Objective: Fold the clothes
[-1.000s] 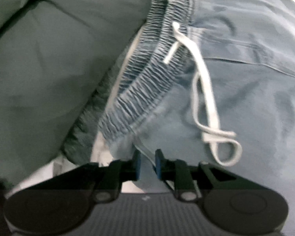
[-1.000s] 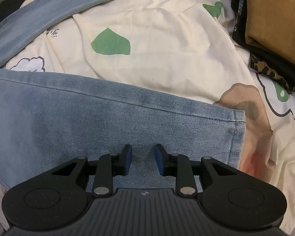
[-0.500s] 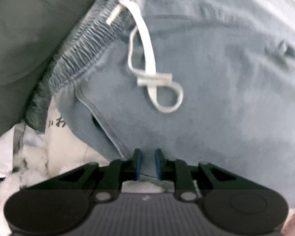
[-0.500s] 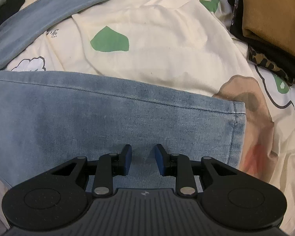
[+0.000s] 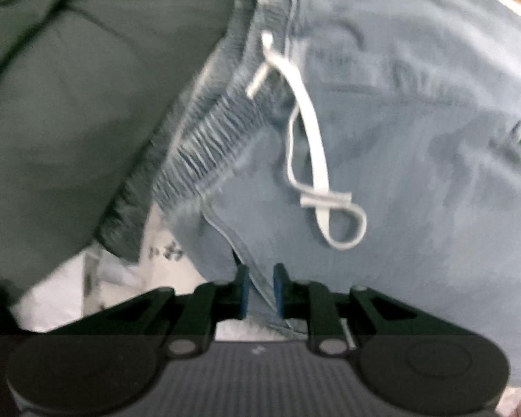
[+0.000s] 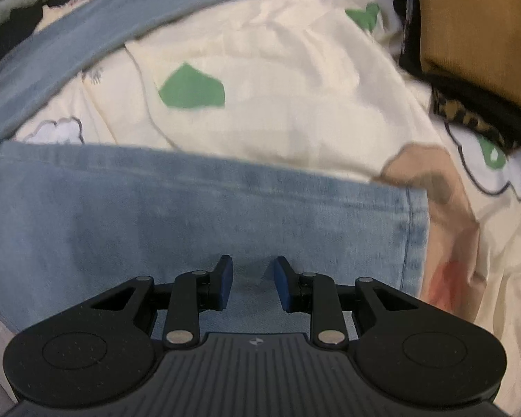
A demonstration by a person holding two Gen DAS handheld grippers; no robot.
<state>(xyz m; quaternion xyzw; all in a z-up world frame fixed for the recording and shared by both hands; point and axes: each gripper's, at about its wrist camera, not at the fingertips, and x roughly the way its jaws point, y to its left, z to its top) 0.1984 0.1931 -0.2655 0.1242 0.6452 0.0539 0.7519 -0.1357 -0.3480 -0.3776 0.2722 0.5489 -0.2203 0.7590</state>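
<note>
Light blue jeans (image 5: 416, 173) with a gathered elastic waistband (image 5: 208, 146) and a white drawstring (image 5: 312, 146) fill the left wrist view. My left gripper (image 5: 260, 288) is shut on a seamed edge of the jeans just below the waistband, and the cloth runs up from between its blue pads. In the right wrist view one jeans leg (image 6: 156, 215) lies across the bed with its hem (image 6: 413, 229) to the right. My right gripper (image 6: 253, 278) points down onto this leg near its lower edge, with a puckered fold of denim between its pads. The other leg (image 6: 87, 41) stretches across the top left.
A dark green garment (image 5: 69, 121) lies left of the waistband. The bed sheet (image 6: 278, 87) is cream with green and brown prints. A stack of folded clothes, mustard on top (image 6: 479, 27), sits at the right. More clothes (image 6: 14, 10) lie at the far left corner.
The left gripper has moved with the jeans edge in it: the waistband and drawstring shifted in view and white bedding shows below left. The right gripper and its leg have hardly moved.
</note>
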